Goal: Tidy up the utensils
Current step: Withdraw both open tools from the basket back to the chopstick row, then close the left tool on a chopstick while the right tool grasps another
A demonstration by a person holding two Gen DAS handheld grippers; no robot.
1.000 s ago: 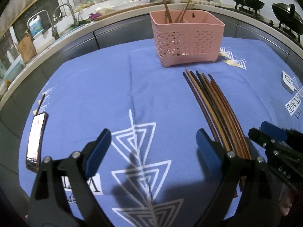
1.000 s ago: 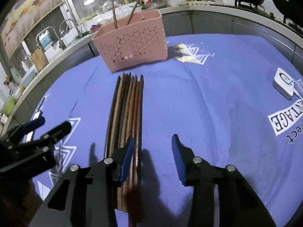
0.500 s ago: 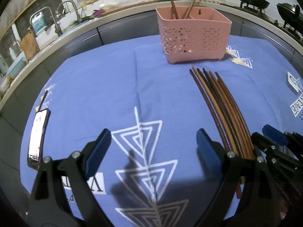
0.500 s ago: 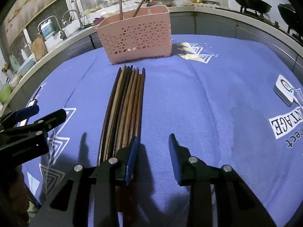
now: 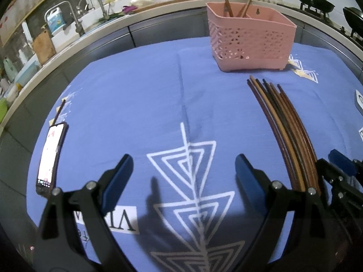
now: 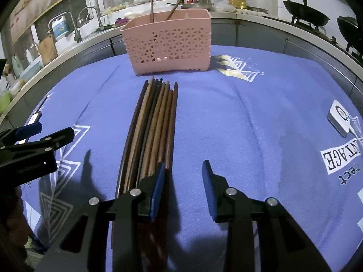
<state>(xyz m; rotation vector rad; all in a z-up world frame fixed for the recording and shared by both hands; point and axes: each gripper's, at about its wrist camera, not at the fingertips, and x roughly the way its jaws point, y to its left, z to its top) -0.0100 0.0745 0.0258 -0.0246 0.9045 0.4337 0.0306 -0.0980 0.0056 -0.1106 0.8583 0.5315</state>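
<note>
Brown chopsticks (image 6: pixel 154 131) lie in a tight row on the blue-clothed surface (image 6: pixel 249 117), tips aimed at twelve o'clock toward the pink basket (image 6: pixel 168 45), where two already stand. The right tool (image 6: pixel 182 181) hovers at the row's near end, narrowly parted and empty, its left pad over the outermost stick, apparently lining up a pick. At nine o'clock, the left tool (image 5: pixel 183 176) waits wide and empty.

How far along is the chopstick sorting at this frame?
Early. Done: two chopsticks already stand in the pink basket. In hand: nothing; the right gripper is open with its left finger over the near ends of the row of chopsticks on the blue cloth, and the left gripper is open over bare cloth. Left: the whole row.
</note>
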